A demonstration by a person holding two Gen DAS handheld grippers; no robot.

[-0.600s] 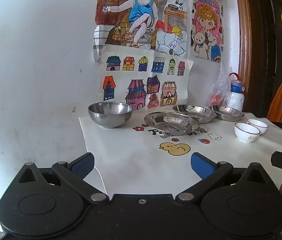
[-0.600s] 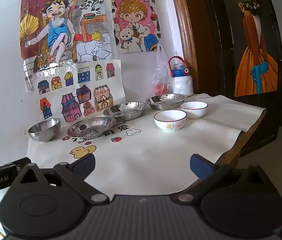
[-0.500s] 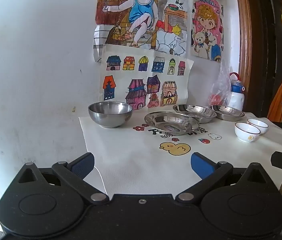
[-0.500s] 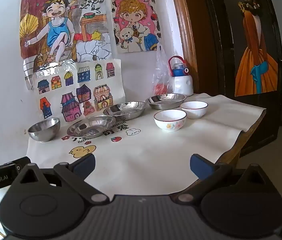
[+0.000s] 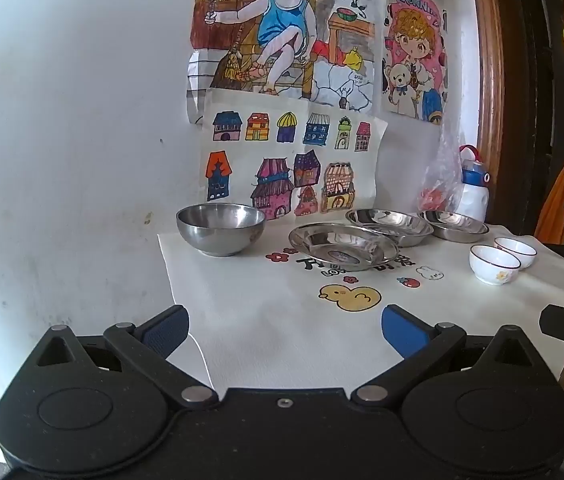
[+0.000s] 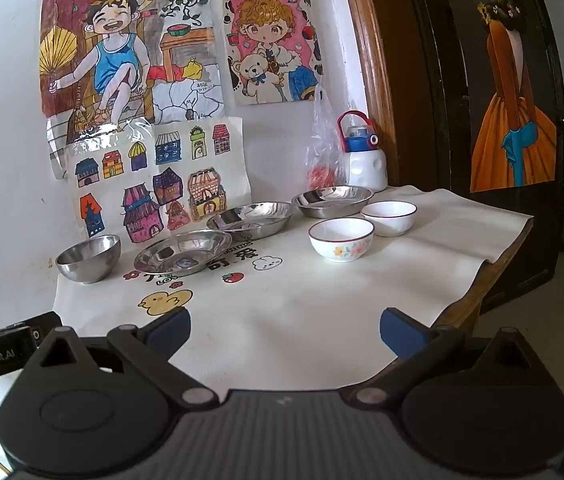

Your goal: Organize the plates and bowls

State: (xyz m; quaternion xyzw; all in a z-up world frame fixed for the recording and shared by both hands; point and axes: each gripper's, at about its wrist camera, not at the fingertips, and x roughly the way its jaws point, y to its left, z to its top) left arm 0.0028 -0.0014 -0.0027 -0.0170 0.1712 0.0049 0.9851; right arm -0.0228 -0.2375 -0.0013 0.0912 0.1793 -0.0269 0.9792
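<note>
Left gripper: black, blue ribbed pads spread wide, nothing between them, hanging over the near edge of the cloth.
Right gripper: same build, jaws wide apart and empty, over the near edge too.
Cloth: white, matte, printed with a yellow duck; it drapes over the table's right end.
Steel bowl: deep, round, shiny, far left by the wall.
Steel plates: three shallow polished dishes in a row running right along the back.
White bowls: two glazed, red-rimmed, side by side right of the plates; the nearer shows flowers.
Bottle: white, blue cap, in the back corner.
</note>
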